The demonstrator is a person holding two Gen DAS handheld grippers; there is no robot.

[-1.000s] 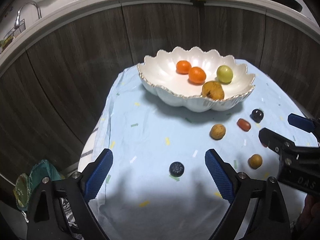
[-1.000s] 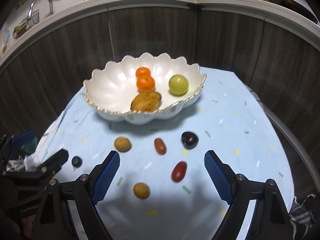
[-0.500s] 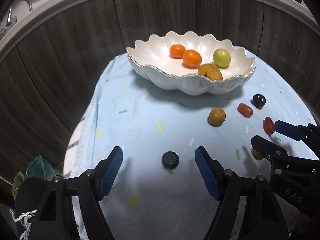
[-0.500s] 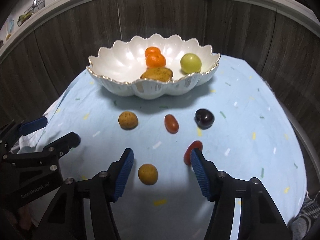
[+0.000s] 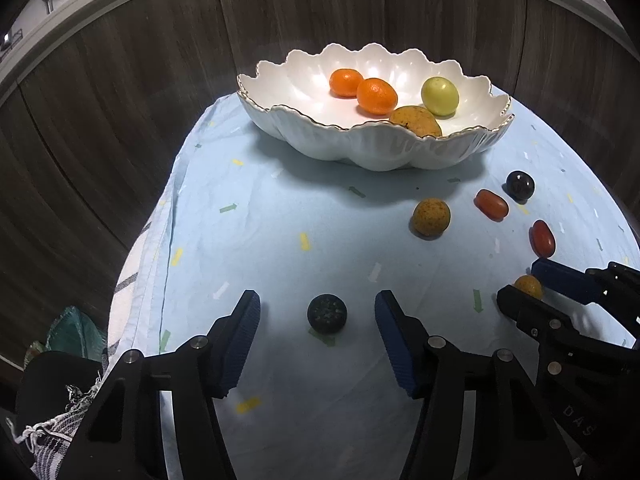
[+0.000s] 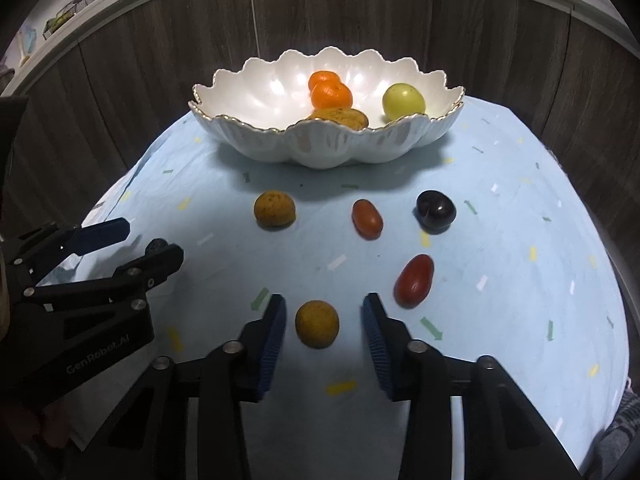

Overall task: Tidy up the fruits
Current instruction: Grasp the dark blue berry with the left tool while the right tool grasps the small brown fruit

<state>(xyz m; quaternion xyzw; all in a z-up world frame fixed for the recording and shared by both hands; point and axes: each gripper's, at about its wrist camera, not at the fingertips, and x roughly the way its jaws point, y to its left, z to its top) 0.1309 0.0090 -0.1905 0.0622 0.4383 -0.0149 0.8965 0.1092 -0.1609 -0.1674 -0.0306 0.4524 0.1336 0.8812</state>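
A white scalloped bowl (image 5: 372, 152) (image 6: 328, 148) holds two oranges (image 5: 376, 96), a yellow-green fruit (image 5: 439, 95) and a brown fruit (image 5: 416, 121). My left gripper (image 5: 318, 312) is open, its jaws either side of a dark blue round fruit (image 5: 327, 313) on the cloth. My right gripper (image 6: 323, 320) is open, its jaws either side of a small yellow-brown fruit (image 6: 317, 323), not touching it. Loose on the cloth are a speckled yellow fruit (image 6: 274, 209), two red oval fruits (image 6: 367, 219) (image 6: 414, 280) and a dark plum (image 6: 435, 211).
A light blue cloth (image 5: 280, 240) with confetti marks covers a small round table. Dark wood panels stand behind it, with a kitchen counter above. The cloth's edge drops off at the left (image 5: 132, 280). My left gripper shows at the left of the right wrist view (image 6: 132, 250).
Both grippers have moved forward and down toward the cloth and their jaws have narrowed. The blue fruit now sits between the left jaws, the small yellow-brown fruit between the right jaws.
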